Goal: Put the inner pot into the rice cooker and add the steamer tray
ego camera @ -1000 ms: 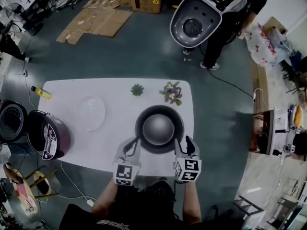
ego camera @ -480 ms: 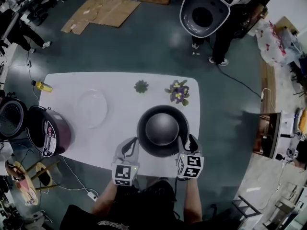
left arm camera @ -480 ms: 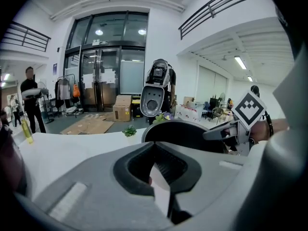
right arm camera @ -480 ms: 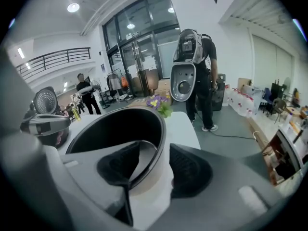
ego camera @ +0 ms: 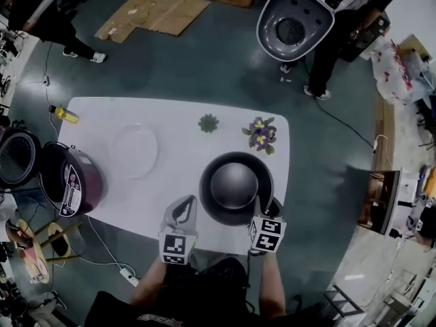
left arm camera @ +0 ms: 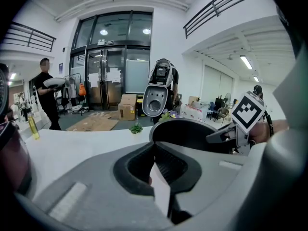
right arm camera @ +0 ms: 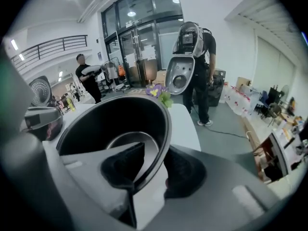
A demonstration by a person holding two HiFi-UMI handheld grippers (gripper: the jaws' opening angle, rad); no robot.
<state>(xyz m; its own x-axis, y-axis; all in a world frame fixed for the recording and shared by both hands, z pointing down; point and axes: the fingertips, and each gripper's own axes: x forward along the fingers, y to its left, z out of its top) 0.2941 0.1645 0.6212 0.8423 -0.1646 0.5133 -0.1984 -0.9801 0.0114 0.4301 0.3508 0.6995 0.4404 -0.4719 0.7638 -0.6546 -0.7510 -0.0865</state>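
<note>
The black inner pot [ego camera: 235, 186] stands on the white table [ego camera: 177, 125] near its front edge. My right gripper [ego camera: 264, 207] has just been closing. Its jaws straddle the pot's right rim [right arm camera: 166, 129], one pad inside and one outside, with a slit of light still showing by the inner pad. My left gripper [ego camera: 182, 212] is open and empty just left of the pot [left arm camera: 187, 136], over bare table. The clear steamer tray [ego camera: 134, 148] lies at the table's left middle. The rice cooker [ego camera: 71, 182] stands open at the table's left edge.
A small green plant [ego camera: 208, 122] and a pot of purple flowers [ego camera: 261, 135] sit behind the pot. A yellow bottle [ego camera: 65, 114] lies at the far left corner. Beyond the table a person carries another open cooker [ego camera: 296, 19]. Cardboard [ego camera: 153, 12] lies on the floor.
Both grippers have sunk toward the table. The right one has moved from beside the pot onto its rim and its jaws have narrowed. The person behind has shifted.
</note>
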